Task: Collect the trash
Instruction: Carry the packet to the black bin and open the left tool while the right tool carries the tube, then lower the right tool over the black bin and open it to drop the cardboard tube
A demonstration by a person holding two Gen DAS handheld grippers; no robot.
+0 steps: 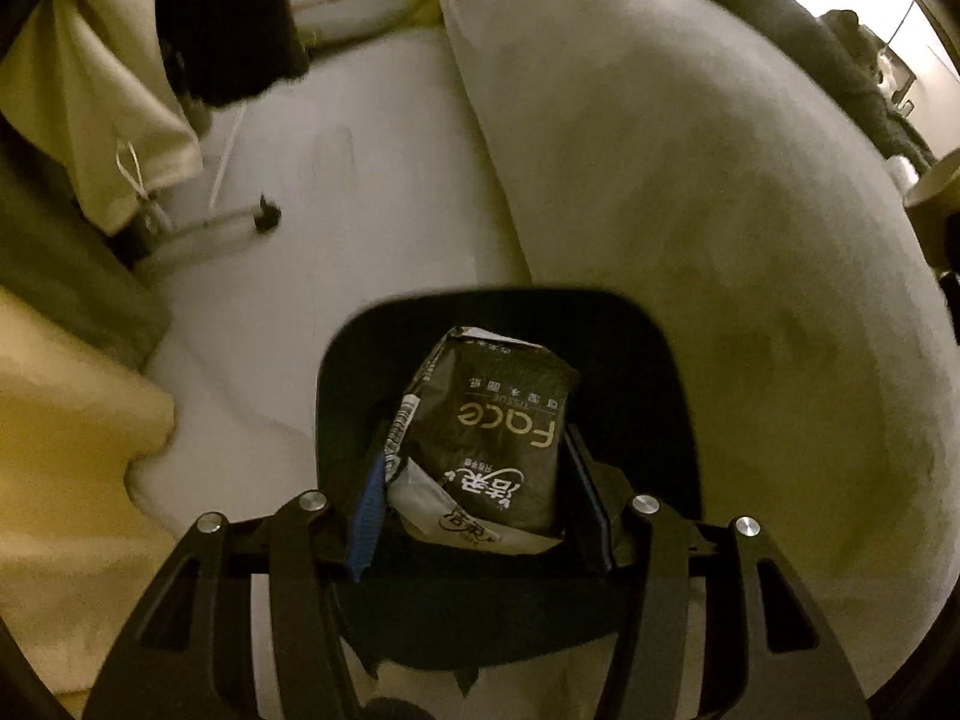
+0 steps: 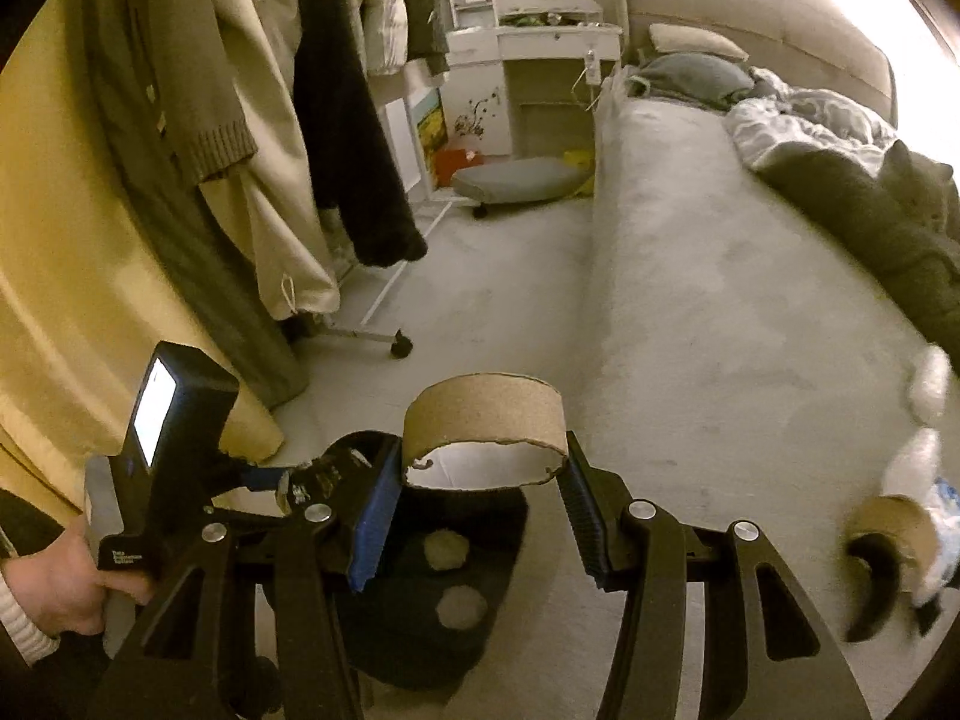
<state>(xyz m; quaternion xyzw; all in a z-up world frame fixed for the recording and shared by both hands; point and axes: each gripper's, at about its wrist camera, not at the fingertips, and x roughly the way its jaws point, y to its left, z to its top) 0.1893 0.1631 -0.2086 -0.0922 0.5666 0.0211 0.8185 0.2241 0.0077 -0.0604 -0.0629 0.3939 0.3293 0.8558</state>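
My left gripper [image 1: 474, 474] clamped a crumpled black tissue packet [image 1: 492, 426] directly over the black bin [image 1: 636, 372], ready to drop; right gripper [image 2: 480, 492] pinched a brown cardboard roll [image 2: 486, 414] near it.

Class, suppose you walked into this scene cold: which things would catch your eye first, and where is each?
First, the black tissue pack clamped in the left gripper right above the black bin. Next, the cardboard tube pinched in the right gripper, also over the bin. Then the grey cat lying on the bed at far right.
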